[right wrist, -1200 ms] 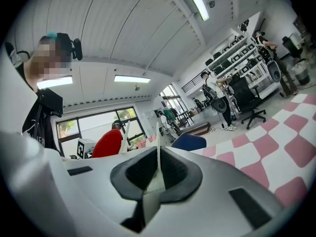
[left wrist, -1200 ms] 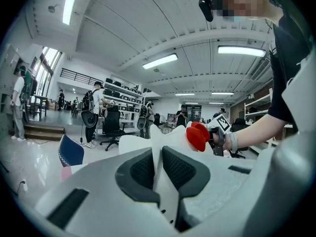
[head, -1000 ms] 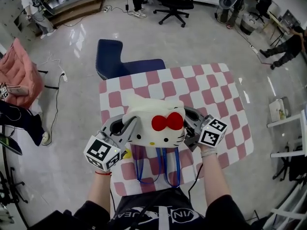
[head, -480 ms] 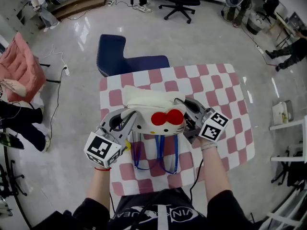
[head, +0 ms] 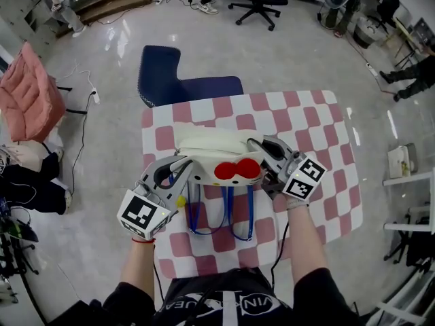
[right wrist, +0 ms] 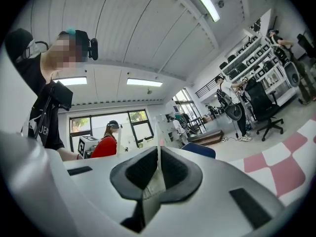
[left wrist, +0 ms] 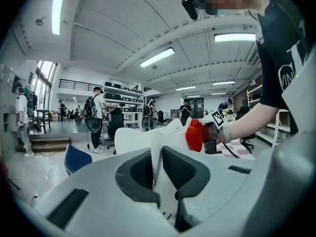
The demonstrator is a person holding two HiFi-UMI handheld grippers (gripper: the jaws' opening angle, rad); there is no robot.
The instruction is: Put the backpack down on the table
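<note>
Lowered since a second ago, the white backpack (head: 216,149) hangs low over the checkered table's (head: 312,121) middle, blue straps (head: 221,212) trailing toward its near edge. The left gripper (head: 185,170) and right gripper (head: 257,147) each have their fingers pinching the backpack's fabric.

Can't tell if backpack (head: 211,145) btm touches table (head: 306,114); chair (head: 160,73) partly hidden behind table edge.

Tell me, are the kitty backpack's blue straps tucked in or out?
Out. The blue straps loop loose below the kitty backpack, over the checkered tablecloth.
</note>
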